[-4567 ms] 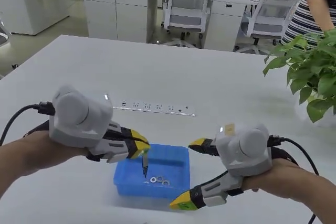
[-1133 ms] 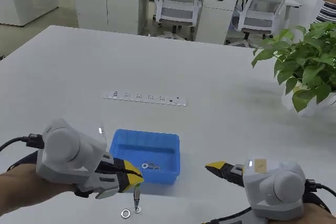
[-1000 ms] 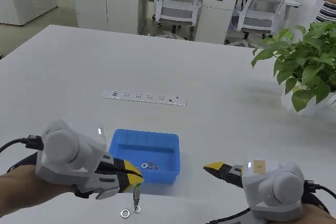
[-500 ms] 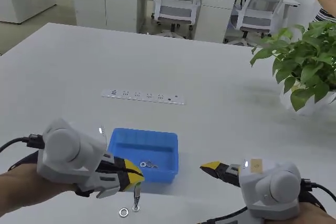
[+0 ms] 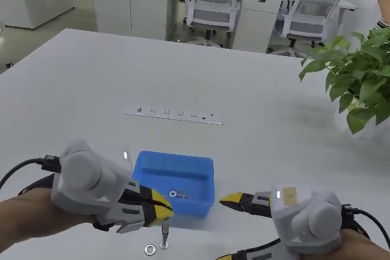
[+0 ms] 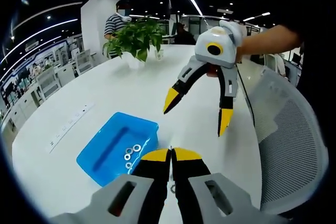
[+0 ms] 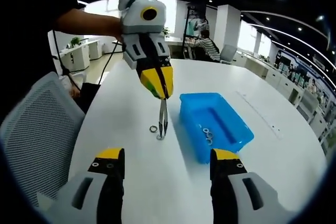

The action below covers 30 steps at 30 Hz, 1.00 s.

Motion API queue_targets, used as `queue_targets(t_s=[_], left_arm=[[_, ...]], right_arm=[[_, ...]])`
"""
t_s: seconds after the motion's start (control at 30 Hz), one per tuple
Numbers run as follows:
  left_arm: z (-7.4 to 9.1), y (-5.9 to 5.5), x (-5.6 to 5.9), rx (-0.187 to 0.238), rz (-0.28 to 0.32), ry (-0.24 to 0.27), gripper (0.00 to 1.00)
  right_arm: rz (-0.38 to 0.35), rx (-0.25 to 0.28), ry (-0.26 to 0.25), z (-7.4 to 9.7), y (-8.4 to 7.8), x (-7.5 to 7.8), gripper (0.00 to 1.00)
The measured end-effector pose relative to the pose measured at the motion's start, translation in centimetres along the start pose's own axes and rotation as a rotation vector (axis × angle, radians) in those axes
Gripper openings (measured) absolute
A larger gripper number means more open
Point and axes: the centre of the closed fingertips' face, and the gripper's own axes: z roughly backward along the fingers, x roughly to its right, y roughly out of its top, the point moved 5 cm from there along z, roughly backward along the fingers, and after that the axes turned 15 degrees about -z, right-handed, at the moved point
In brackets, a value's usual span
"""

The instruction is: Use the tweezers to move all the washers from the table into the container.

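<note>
Left gripper (image 5: 162,209), tweezers (image 5: 165,231) tip-down, over washers (image 5: 150,249)

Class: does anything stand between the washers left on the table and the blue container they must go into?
Nothing visible does. The two washers lie on bare table beside the container, with only its own wall to clear. The tweezers, held in the left gripper, point down at one.
</note>
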Motion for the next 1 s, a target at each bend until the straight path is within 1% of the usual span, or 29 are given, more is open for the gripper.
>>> queue_targets(t_s=[0.13, 0.3, 0.53, 0.63, 0.8, 1.0], left_arm=[[0.0, -0.2, -0.1, -0.005, -0.003, -0.009, 0.05], [0.1, -0.1, 0.1, -0.006, -0.020, -0.033, 0.05], [-0.1, -0.1, 0.0, -0.005, -0.029, -0.050, 0.05], [-0.2, 0.0, 0.0, -0.010, -0.041, -0.068, 0.05], [-0.4, 0.1, -0.3, -0.021, -0.065, -0.092, 0.05], [-0.5, 0.2, -0.2, -0.016, -0.077, -0.120, 0.05]], right_arm=[[0.014, -0.005, 0.024, -0.7, 0.4, 0.0, 0.61], [0.046, -0.015, 0.055, -1.6, 0.8, 0.0, 0.56], [0.074, -0.023, 0.089, -2.9, 1.4, 0.1, 0.48], [0.089, -0.043, 0.113, -3.6, 1.5, -0.1, 0.42], [0.111, -0.062, 0.147, -4.9, 1.9, -0.2, 0.36], [0.141, -0.093, 0.176, -6.1, 2.1, -0.2, 0.30]])
